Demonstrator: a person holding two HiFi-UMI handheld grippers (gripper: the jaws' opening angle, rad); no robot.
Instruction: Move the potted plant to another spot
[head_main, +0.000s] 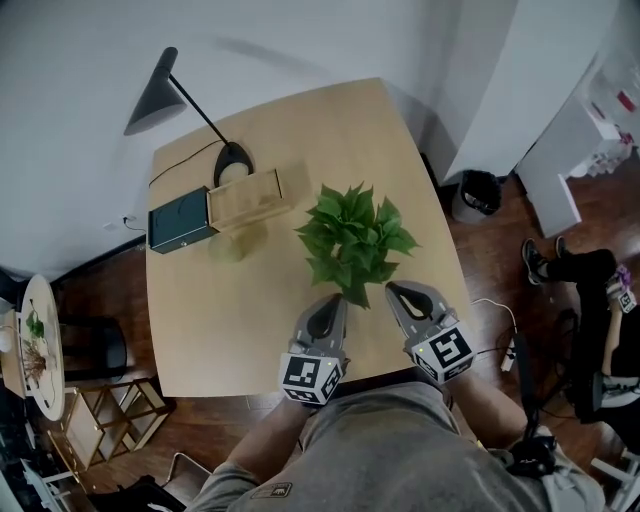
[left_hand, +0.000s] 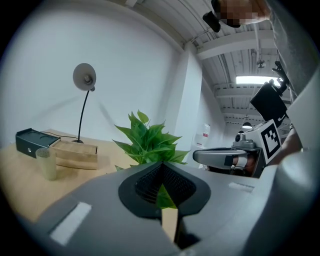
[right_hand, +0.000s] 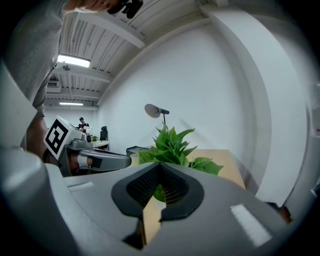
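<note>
A leafy green potted plant (head_main: 354, 238) stands near the middle of the wooden table (head_main: 200, 320); leaves hide its pot. My left gripper (head_main: 333, 303) is shut and empty, just in front of the plant on its left side. My right gripper (head_main: 392, 290) is shut and empty too, in front of the plant on its right. In the left gripper view the plant (left_hand: 146, 140) rises straight beyond the shut jaws, with the right gripper (left_hand: 197, 156) off to the right. In the right gripper view the plant (right_hand: 172, 144) stands ahead and the left gripper (right_hand: 127, 160) shows at the left.
At the table's back left stand a black desk lamp (head_main: 170, 92), a dark green box (head_main: 182, 225), a wooden box (head_main: 246, 197) and a pale cup (head_main: 228, 247). A waste bin (head_main: 476, 193) sits on the floor at the right. Someone's legs (head_main: 575, 270) show at far right.
</note>
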